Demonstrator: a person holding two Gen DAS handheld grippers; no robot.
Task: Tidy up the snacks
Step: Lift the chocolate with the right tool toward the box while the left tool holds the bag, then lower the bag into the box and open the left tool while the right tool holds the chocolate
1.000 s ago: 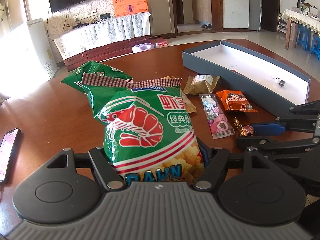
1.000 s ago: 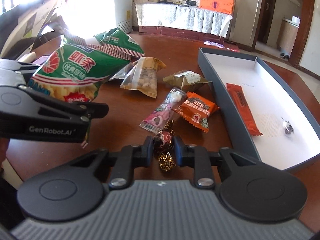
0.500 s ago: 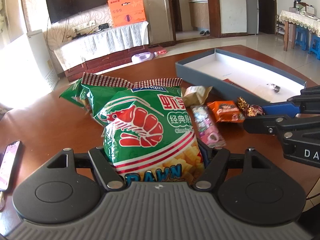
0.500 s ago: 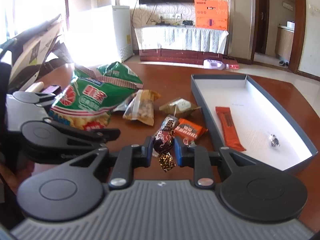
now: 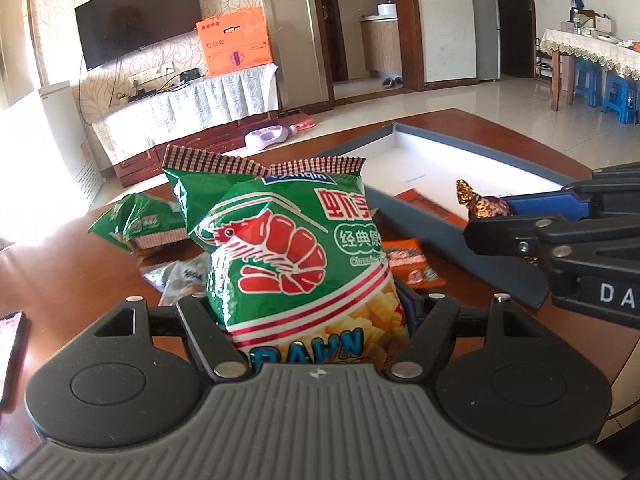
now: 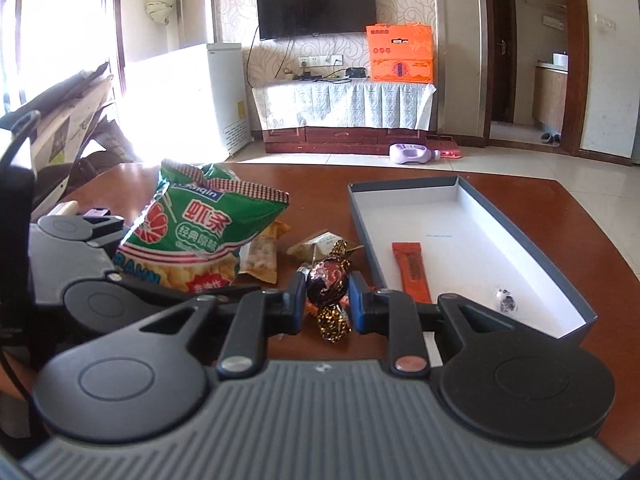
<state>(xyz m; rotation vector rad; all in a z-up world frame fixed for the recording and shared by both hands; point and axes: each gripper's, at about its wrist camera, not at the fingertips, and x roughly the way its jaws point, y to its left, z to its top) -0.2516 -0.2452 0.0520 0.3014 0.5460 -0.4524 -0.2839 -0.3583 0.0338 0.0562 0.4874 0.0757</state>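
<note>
your left gripper (image 5: 312,312) has its two fingers clamped on the lower part of the green prawn cracker bag (image 5: 292,252), which stands upright above the table (image 5: 72,272); the bag's bottom edge is cut off behind the gripper body, so you cannot see how much of it sits below the grip. your right gripper (image 6: 327,300) is pinched narrow around the foil-wrapped chocolate (image 6: 326,280), its twisted ends sticking out above and below the blue pads (image 6: 358,300). in the left wrist view that chocolate (image 5: 486,206) sits at the fingertips over the near wall of the grey box (image 5: 440,232).

inside the box, an orange bar (image 6: 412,270) lies near the left wall and a small wrapped candy (image 6: 505,299) lies toward the near end; its print is too small to read. the box's near left corner is hidden behind your right gripper.

on the table between bag and box, an orange packet (image 5: 408,258) is half covered by the prawn bag, and a tan packet (image 6: 320,242) and a clear nut packet (image 6: 262,258) are each partly blocked. a second green bag (image 5: 138,224) lies behind the held one. a phone (image 5: 10,340) is cut off at the left frame edge.
</note>
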